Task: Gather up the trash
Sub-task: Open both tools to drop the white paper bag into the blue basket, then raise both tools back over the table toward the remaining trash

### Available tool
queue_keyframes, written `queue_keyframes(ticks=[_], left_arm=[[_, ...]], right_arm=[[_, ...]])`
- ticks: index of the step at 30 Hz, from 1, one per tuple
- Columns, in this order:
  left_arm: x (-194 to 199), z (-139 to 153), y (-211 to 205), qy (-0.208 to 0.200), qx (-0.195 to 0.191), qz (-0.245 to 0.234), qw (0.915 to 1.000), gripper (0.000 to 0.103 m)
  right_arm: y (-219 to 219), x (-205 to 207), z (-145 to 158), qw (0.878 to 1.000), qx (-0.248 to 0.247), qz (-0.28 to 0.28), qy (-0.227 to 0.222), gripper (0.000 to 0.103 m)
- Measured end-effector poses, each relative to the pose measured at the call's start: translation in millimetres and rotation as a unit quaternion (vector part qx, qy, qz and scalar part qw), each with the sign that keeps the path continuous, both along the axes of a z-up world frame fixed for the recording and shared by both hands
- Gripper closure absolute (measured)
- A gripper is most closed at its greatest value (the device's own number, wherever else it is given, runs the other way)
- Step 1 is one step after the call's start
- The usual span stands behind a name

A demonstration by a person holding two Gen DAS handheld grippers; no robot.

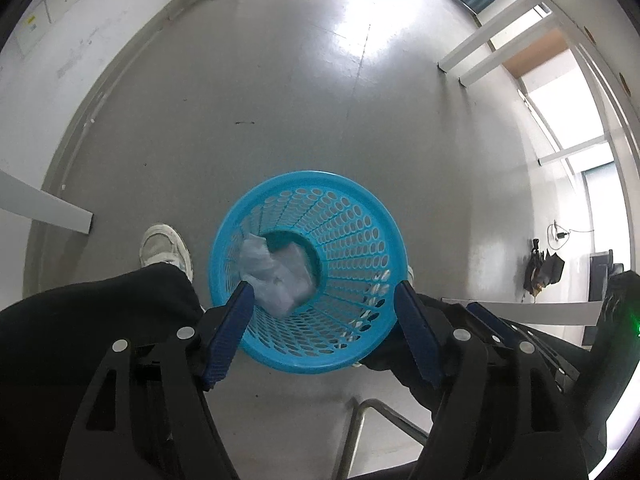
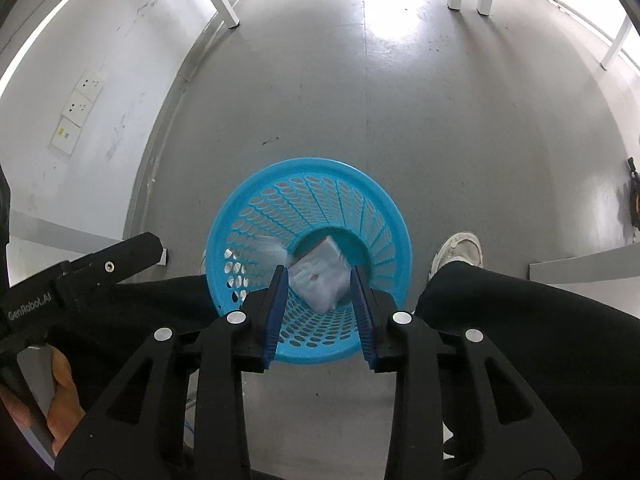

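"GenRobot.AI" marks the left gripper [image 2: 132, 246] beside the blue basket [image 2: 384, 200]

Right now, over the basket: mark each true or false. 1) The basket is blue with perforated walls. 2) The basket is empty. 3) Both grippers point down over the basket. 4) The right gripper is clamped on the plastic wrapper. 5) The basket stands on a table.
1) True: the basket is blue with holed walls.
2) False: crumpled plastic trash is inside it.
3) True: the left gripper and the right gripper both look down into it.
4) False: its jaws stand apart; the trash is down in the basket.
5) False: it stands on the grey floor, between the person's legs.
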State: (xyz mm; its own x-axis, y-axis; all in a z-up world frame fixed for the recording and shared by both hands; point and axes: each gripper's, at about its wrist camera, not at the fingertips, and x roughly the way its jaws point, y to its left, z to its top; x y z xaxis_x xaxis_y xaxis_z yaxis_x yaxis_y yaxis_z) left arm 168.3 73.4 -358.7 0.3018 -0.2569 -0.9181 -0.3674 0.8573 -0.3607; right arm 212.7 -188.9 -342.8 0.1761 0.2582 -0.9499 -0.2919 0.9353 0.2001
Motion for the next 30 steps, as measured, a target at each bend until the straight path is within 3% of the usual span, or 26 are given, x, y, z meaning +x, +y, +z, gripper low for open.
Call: queue_keyframes(ticks=[12,18,24,30], left_arm=[[-28.9,30.2,-12.2,-0.018,0.03,-0.027,0.999,0.031],[-54.6,56.7,-17.0,-0.038,0.04,-0.047,0.9974,0.03],[-82.1,83.8,-12.5,-0.054,0.056,-0.036,0.9964,0.027],[-113.5,118.9,-12.5,-0.101,0.095,-0.035,0.9897,0.021]], right_arm=[[-6.5,-35.7,33.5,0.999,-0.002,0.027,-0.023,0.06],[-19.7,-65.0,65.6,0.998,0.01,0.039,-0.052,0.053],[-31.8,-88.5,96.5,0.996,0.019,0.043,-0.075,0.045],[-48.8,-116.3,132.5,0.993,0.036,0.059,-0.1,0.038]])
